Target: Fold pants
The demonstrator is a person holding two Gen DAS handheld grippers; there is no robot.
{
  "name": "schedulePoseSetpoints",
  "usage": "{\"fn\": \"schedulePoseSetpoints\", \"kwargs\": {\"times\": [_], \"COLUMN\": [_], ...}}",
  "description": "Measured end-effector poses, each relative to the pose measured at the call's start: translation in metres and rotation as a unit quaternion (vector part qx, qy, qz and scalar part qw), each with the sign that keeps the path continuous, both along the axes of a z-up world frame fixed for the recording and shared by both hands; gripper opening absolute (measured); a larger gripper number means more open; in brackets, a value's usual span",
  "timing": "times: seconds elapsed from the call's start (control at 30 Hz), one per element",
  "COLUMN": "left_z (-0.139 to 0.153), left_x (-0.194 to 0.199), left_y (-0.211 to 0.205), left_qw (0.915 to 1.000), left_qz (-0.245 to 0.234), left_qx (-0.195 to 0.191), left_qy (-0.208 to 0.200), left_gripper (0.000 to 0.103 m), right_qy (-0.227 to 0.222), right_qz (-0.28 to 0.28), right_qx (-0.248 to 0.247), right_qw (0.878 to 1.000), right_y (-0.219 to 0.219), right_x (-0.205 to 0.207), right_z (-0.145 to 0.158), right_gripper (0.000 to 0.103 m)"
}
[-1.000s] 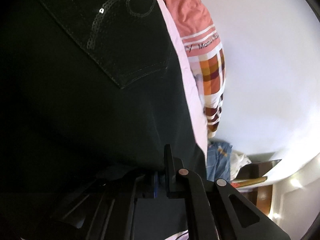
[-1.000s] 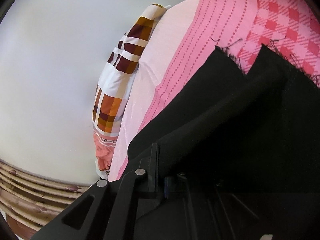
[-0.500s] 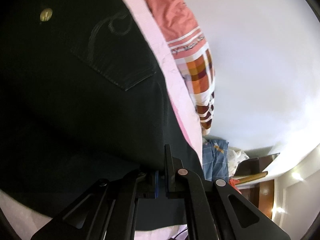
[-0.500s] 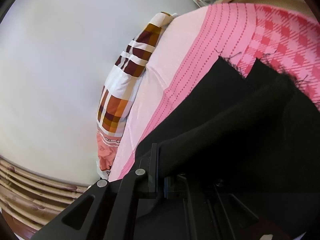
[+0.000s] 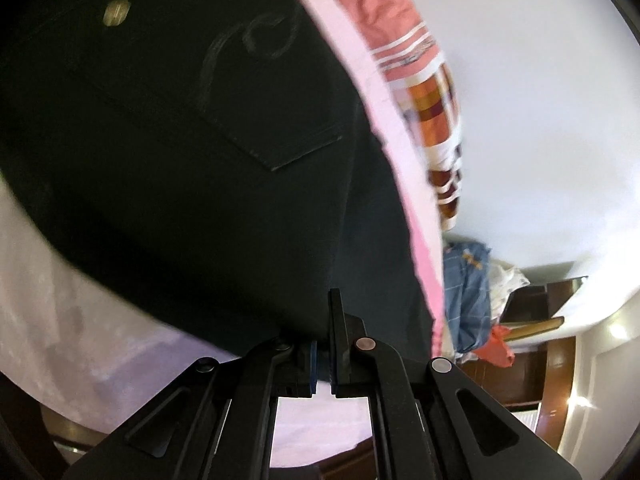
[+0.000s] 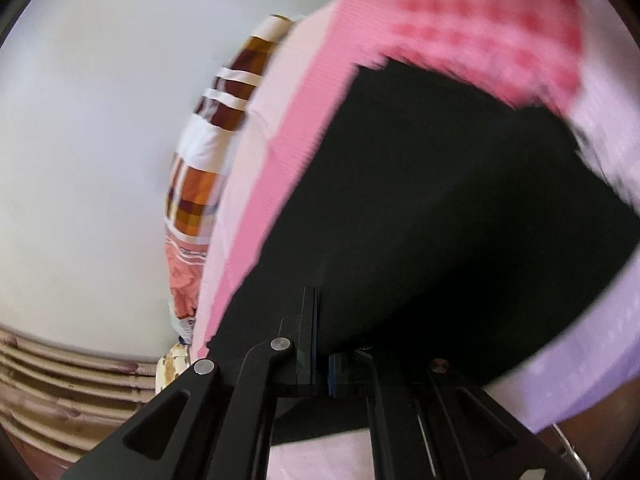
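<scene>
White wall (image 5: pixel 540 120) is filling the 2 o'clock part of the left wrist view, and below it, toward 4 o'clock, brown wooden furniture (image 5: pixel 536 356) is showing with a heap of blue and orange clothes (image 5: pixel 472 304) beside it. We are working over a pink bedsheet (image 6: pixel 288 184), plain pale pink in places and checked at 1 o'clock in the right wrist view, though blur is smearing that pattern. Black pants (image 5: pixel 180 160) are lying on this sheet and taking up most of both views; their back pocket (image 5: pixel 264 92) is facing us at 11 o'clock, carrying a faint curling stitched motif we are not able to read as writing, and a small brass rivet (image 5: pixel 116 12) is sitting further up. Our left gripper (image 5: pixel 324 344) is pressing its fingers together on the pants' near edge at 6 o'clock. Our right gripper (image 6: pixel 318 344) is likewise pinching black fabric, with the cloth covering its right finger so that we are seeing only part of it. A patchwork pillow (image 6: pixel 200 184) in orange, brown and white is lying along the sheet's far edge; lettering on its coral band is too blurred to read. Ribbed beige curtain (image 6: pixel 60 384) is running across 8 o'clock, cut off by the lens rim.
</scene>
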State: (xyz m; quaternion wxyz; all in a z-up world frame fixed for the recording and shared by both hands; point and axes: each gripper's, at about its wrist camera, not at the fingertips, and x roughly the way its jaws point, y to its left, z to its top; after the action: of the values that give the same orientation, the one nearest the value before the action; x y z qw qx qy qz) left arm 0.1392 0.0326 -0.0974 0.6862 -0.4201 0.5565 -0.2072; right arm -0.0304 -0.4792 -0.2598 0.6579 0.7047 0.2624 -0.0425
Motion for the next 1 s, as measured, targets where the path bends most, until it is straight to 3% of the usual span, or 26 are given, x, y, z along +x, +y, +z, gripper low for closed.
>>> {"fn": "schedulePoseSetpoints", "kwargs": {"times": [0.13, 0.3, 0.47, 0.73, 0.87, 1.0], "left_z": [-0.003, 0.005, -0.01, -0.006, -0.006, -0.004], "left_x": [-0.002, -0.003, -0.003, -0.002, -0.002, -0.002], "left_y": [-0.001, 0.002, 0.005, 0.002, 0.001, 0.002], "left_qw": [0.9998, 0.9991, 0.9996, 0.9991, 0.999, 0.9988], "left_qz": [-0.012, -0.024, -0.023, -0.035, -0.036, -0.038], "left_qx": [0.017, 0.026, 0.016, 0.021, 0.023, 0.026], "left_qy": [-0.006, -0.025, -0.003, -0.013, -0.014, -0.018], "left_gripper": [0.003, 0.003, 0.004, 0.004, 0.004, 0.004], "right_qy": [0.008, 0.002, 0.003, 0.019, 0.023, 0.026], "right_qz": [-0.003, -0.001, -0.004, 0.0, -0.003, 0.002], "right_qx": [0.016, 0.007, 0.029, -0.01, 0.013, -0.002], "right_qw": [1.0, 1.0, 1.0, 1.0, 1.0, 1.0], "right_y": [0.006, 0.005, 0.007, 0.008, 0.01, 0.01], "right_x": [-0.007, -0.004, -0.007, -0.016, -0.024, -0.024], "right_z": [-0.014, -0.009, -0.026, -0.01, -0.022, -0.015], "right_gripper": [0.005, 0.005, 0.004, 0.004, 0.003, 0.003]}}
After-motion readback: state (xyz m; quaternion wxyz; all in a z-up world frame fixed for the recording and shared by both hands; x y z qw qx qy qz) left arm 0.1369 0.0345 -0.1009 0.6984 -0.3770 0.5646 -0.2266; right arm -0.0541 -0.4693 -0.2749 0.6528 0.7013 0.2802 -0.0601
